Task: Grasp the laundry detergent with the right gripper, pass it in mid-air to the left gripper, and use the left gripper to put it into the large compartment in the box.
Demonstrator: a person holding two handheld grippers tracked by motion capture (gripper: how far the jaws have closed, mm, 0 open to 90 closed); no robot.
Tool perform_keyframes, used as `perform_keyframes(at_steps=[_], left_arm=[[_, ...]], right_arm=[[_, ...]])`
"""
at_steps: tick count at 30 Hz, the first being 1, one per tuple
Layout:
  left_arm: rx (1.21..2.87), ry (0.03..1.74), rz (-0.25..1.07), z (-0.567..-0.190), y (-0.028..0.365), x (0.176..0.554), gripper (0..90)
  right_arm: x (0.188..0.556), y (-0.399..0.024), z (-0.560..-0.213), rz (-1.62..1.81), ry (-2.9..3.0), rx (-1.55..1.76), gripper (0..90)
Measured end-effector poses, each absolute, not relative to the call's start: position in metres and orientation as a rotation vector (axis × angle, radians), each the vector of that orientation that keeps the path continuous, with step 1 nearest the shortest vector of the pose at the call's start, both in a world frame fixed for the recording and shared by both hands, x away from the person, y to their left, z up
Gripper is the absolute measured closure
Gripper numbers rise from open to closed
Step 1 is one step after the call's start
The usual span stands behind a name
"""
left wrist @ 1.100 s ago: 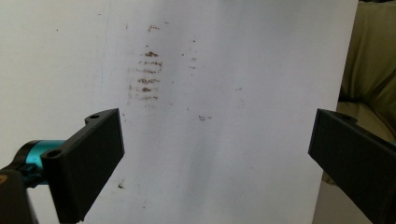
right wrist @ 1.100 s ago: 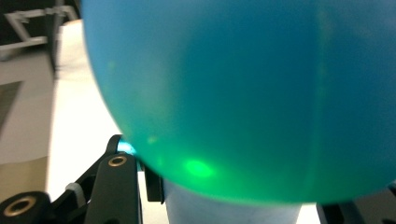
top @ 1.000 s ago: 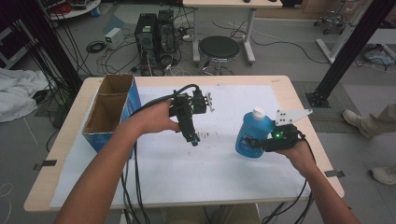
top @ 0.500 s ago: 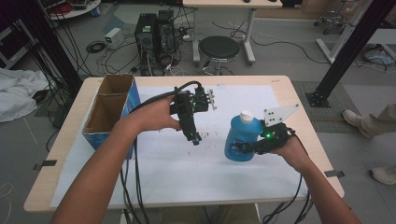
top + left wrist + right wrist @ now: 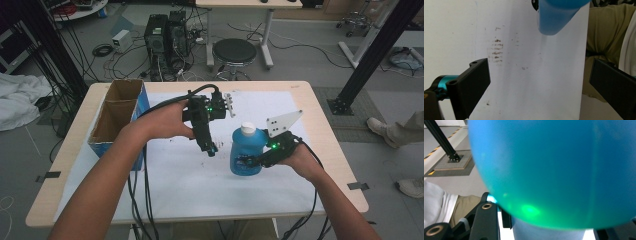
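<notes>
Your right gripper (image 5: 248, 161) is clamped on the blue bottle (image 5: 247, 151), low on its body, and the bottle stands upright with its white cap (image 5: 247, 129) on top, over the white sheet (image 5: 200, 185) near the middle of the table (image 5: 320, 130). From the left gripper view the bottle's base (image 5: 554, 20) seems to hang just clear of the sheet, though the angle is poor and it may be resting there. Your left gripper (image 5: 209, 149) is held above the sheet just beside the bottle, pointing down, with its jaws spread wide and nothing between them. The main risk sits in that low grip: the bottle is fat and smooth, the jaws hold it well below its middle, and a quick swing or tilt could let it pivot or slip out and topple onto the sheet. The other risk is the closeness of your two hands, since the free gripper or its trailing cable (image 5: 165, 102) could knock the bottle's shoulder if you bring them together carelessly. If you are carrying it toward the cardboard box (image 5: 116, 116) at the left edge, watch the box wall, which the base could catch on the way over
</notes>
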State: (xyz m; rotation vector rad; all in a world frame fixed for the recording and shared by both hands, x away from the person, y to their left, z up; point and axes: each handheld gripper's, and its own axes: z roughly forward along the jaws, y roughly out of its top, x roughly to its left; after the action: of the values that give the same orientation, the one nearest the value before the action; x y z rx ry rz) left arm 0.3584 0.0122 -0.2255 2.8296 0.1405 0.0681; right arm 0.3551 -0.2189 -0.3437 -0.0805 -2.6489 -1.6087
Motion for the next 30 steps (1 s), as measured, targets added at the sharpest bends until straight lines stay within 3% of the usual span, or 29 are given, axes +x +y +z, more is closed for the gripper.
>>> perform_keyframes(at_steps=[30], left_arm=[[2.867,0.072,0.02,-0.216,-0.019,0.353,3.4]], right_arm=[[0.356,-0.187,-0.341,-1.542,-2.677,-0.048,45.3]])
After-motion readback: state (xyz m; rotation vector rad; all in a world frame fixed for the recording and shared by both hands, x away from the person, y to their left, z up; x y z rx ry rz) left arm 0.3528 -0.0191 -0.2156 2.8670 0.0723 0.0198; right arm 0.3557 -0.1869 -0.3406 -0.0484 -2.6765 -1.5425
